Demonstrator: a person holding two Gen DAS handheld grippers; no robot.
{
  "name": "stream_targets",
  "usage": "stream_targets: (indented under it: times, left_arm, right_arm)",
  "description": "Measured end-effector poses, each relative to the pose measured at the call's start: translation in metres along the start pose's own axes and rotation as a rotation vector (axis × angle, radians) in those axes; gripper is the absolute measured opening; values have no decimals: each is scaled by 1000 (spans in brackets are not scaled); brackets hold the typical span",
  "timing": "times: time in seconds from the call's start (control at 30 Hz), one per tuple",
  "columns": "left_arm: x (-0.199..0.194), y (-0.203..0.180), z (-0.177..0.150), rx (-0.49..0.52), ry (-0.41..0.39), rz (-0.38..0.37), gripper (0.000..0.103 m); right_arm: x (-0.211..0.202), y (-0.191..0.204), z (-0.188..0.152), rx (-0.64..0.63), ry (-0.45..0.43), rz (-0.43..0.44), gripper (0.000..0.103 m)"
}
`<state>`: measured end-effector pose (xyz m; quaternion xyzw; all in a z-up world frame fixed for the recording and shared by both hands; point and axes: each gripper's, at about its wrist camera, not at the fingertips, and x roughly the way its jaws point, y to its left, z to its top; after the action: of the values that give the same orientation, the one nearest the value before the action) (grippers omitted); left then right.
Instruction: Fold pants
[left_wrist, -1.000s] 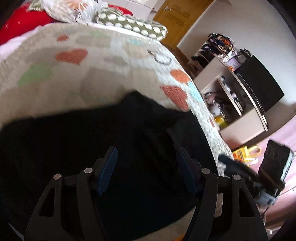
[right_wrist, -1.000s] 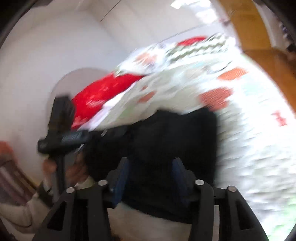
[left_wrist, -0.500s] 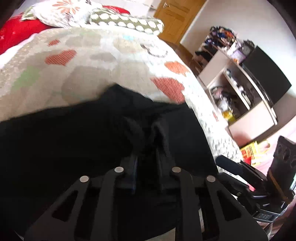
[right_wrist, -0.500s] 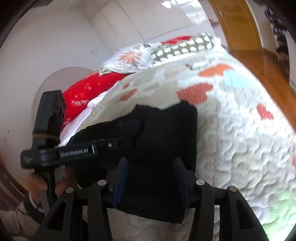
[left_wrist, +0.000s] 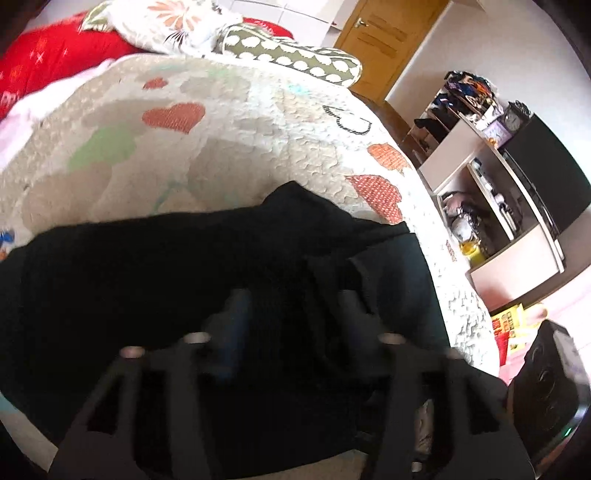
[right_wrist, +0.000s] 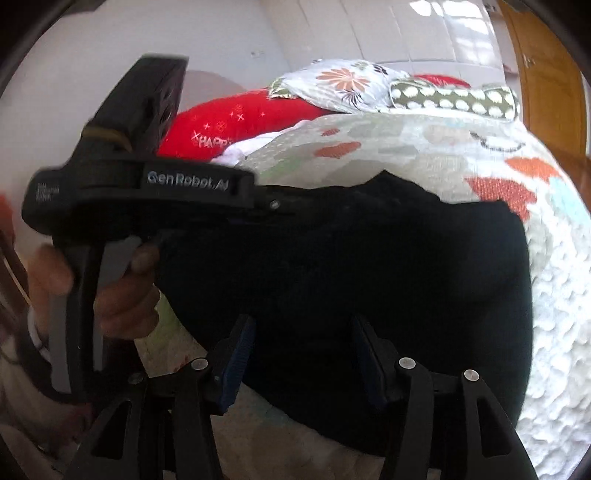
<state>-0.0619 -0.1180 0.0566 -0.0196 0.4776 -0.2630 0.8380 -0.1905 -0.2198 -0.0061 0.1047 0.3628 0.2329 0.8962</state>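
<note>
Black cloth fills the lower half of both views: the pants (left_wrist: 207, 280) lie folded on a quilt (left_wrist: 236, 140) printed with hearts, near the bed's front edge. The left wrist view alone shows the room's far side, a wooden door (left_wrist: 388, 40), cluttered shelves (left_wrist: 480, 206) and a dark screen (left_wrist: 546, 173). The right wrist view alone shows the left gripper (right_wrist: 284, 212) from the side, its handle held by a hand (right_wrist: 122, 295), fingertips over the top edge of the cloth, plus a white wall. Both views show a red pillow (right_wrist: 243, 118) and a spotted bolster (right_wrist: 454, 98) at the head of the bed.

The pants look like a wide dark slab with a lumpy top edge and a squarer right corner; creases barely show in the darkness. Their long axis runs side to side across the bed.

The left gripper's jaws are opening over the pants, pads blurred and apart, clamping nothing. The right gripper (right_wrist: 303, 354) is also opening, pads apart above the cloth's near edge, gripping nothing.
</note>
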Motion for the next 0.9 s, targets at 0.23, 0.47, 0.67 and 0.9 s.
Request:
stream_targets:
  times: [0.23, 0.47, 0.67, 0.9]
  left_arm:
    - [28, -24, -2, 32, 55, 24, 61]
    - [52, -35, 2, 61, 51, 60, 29]
    - [37, -29, 10, 94, -12, 99, 11]
    - [23, -1, -1, 6, -1, 106, 14]
  right_arm:
    - [-46, -31, -6, 75, -53, -35, 54]
    - [-53, -52, -9, 170, -80, -33, 54]
    - [-34, -23, 4, 50, -63, 6, 54]
    - [-9, -14, 10, 20, -2, 18, 54]
